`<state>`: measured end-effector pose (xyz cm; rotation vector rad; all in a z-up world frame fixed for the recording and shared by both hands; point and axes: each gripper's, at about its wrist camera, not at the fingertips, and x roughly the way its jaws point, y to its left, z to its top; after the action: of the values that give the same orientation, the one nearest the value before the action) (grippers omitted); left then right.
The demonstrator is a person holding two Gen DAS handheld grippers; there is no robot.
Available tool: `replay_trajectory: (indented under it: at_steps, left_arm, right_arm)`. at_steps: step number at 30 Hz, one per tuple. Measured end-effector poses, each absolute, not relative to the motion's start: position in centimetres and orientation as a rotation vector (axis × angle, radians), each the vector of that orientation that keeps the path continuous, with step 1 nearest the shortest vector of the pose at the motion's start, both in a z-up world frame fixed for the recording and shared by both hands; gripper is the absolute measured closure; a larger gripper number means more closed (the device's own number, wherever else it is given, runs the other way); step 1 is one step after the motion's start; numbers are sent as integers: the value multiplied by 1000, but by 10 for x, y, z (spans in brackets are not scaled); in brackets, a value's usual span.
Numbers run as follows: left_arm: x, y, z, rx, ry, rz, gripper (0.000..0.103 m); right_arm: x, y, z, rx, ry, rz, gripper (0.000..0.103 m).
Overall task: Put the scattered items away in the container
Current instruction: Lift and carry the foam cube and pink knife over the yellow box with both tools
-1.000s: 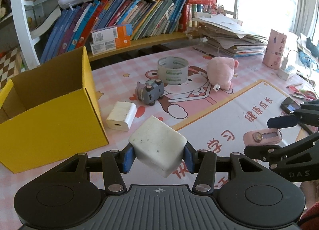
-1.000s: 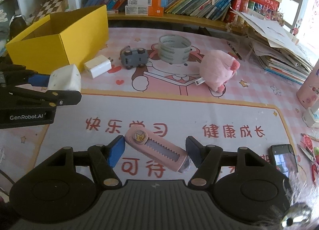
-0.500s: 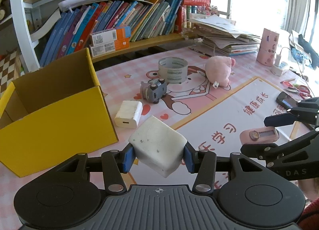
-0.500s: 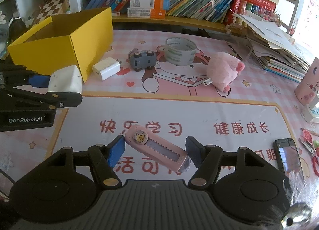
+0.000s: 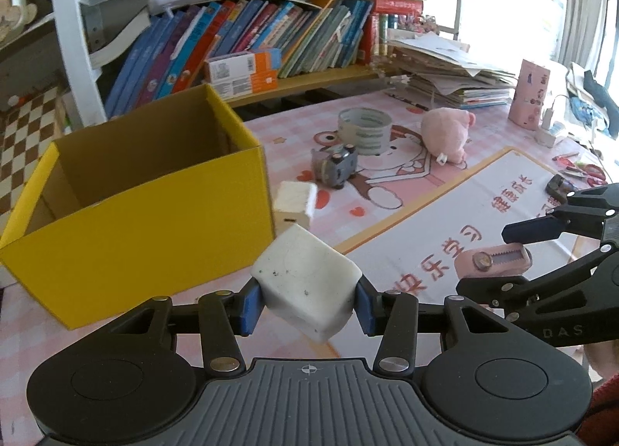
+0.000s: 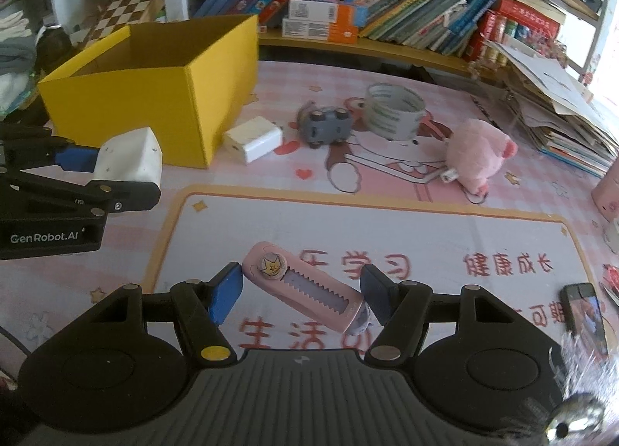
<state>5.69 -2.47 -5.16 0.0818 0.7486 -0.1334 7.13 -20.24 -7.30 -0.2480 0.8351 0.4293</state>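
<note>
The left gripper (image 5: 305,301) has its jaws closing on a white block (image 5: 307,283), which sits tilted between the blue pads, lifted off the counter (image 5: 418,221) just in front of the yellow box (image 5: 147,221). The box stands open near the counter's left edge, below the bookshelf (image 5: 271,39). The right gripper (image 6: 300,293) holds a pink utility knife (image 6: 305,289) slantwise, its jaws clamped on either end. Lying on the counter behind them: a white charger (image 6: 253,138) just beside the box's front corner, then a grey toy car (image 6: 323,124), a tape roll (image 6: 394,111) and a pink plush pig (image 6: 477,150) toward the back.
</note>
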Motion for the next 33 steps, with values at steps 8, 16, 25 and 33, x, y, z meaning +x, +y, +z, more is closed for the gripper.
replay_trajectory:
  at_steps: [8,16,25,33]
  left_arm:
    - [44,1,-51,76,755,-99,57]
    - [29,28,-43,47,746,-47,58]
    - [18,60,-24,-1,691,33,60]
    - [19,77,-7,-17,621,68,61]
  right_arm:
    - [66,-171,-76,-273,835,480,38]
    - [61,-148,-72,-294,810,519,38]
    - [66,-130,-53,-295,759,553,38]
    - [72,-107,-32,-295,706,602,38]
